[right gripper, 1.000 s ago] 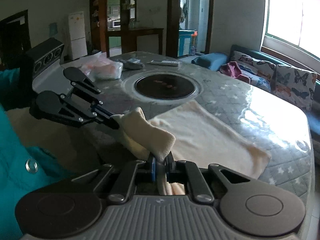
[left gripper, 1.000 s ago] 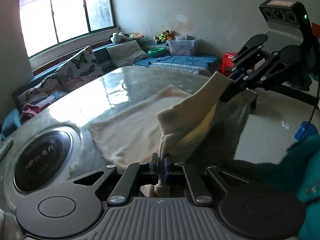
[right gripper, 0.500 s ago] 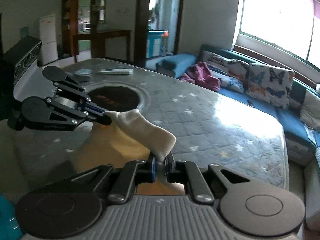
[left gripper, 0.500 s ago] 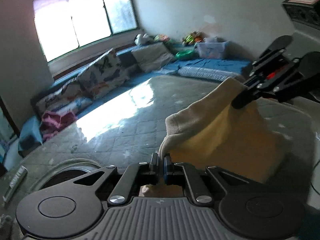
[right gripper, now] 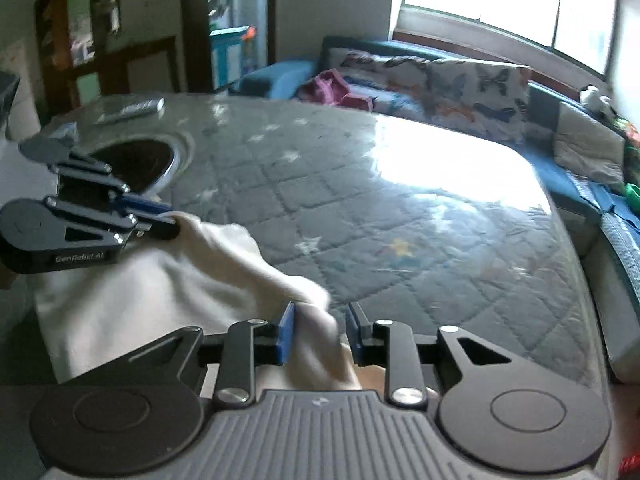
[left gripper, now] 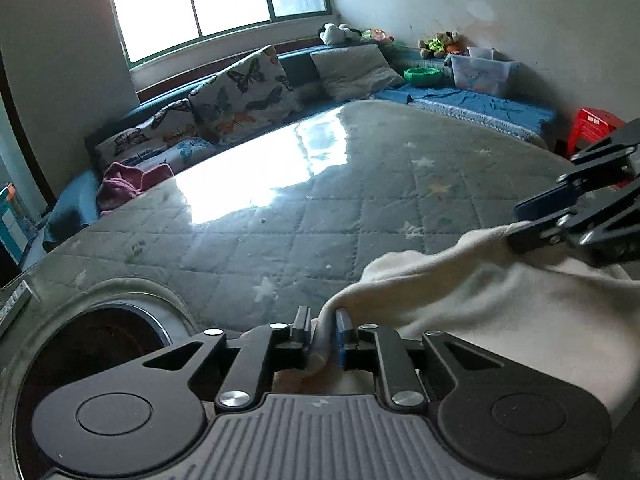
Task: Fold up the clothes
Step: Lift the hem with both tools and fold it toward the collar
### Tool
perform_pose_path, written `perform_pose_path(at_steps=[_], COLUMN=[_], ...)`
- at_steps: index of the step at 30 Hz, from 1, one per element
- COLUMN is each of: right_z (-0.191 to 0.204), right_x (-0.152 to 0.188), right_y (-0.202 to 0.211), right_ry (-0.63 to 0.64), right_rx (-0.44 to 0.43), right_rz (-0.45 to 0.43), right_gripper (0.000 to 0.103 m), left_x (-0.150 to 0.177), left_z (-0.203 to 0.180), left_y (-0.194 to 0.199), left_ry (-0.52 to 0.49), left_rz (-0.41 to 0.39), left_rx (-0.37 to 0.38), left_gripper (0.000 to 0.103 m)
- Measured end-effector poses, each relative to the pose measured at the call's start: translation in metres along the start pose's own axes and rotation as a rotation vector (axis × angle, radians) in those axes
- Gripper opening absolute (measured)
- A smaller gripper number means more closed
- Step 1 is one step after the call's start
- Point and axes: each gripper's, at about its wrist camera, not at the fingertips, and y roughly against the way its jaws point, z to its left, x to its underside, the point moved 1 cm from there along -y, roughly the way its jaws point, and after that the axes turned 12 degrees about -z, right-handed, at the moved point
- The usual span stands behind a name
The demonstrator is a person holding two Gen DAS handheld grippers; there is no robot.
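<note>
A cream fleece cloth [left gripper: 500, 312] lies bunched at the near edge of the grey quilted table [left gripper: 320, 208]. My left gripper [left gripper: 322, 334] has its jaws a little apart, with a corner of the cloth still between them. My right gripper [right gripper: 318, 330] is open, and the cloth's other corner [right gripper: 320, 320] lies loose between its pads. The cloth [right gripper: 160, 292] stretches between the two grippers. The right gripper shows in the left wrist view [left gripper: 532, 220], and the left gripper shows in the right wrist view [right gripper: 160, 220].
A round black burner [left gripper: 92, 344] is set into the table left of the cloth; it also shows in the right wrist view [right gripper: 132, 160]. A remote [right gripper: 132, 110] lies at the far left. A sofa with butterfly cushions [left gripper: 240, 96] runs behind the table. A red stool [left gripper: 592, 128] stands at right.
Both grippers carried the cloth's corners down toward the near edge of the table. Both sets of jaws have opened, the right wider than the left, and the cloth now rests on the table.
</note>
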Motion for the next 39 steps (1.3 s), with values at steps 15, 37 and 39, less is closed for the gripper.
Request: perform_pose_path(at_steps=[15, 37, 39], right_z=[-0.023, -0.007, -0.004], right_x=[0.033, 0.007, 0.006], right_y=[0.050, 0.025, 0.013], right_ry=[-0.143, -0.075, -0.059], right_rx=[0.040, -0.006, -0.012], right_rz=[-0.010, -0.040, -0.021], right_gripper=[0.026, 0.010, 0.010], left_x=[-0.016, -0.003, -0.003], left_z=[0.011, 0.016, 0.017], left_y=[0.044, -0.004, -0.005], left_ry=[0.078, 0.155, 0.159], left_rz=[-0.063, 0.031, 0.031], left_rx=[0.019, 0.028, 0.027], left_gripper=[0.027, 0.030, 0.030])
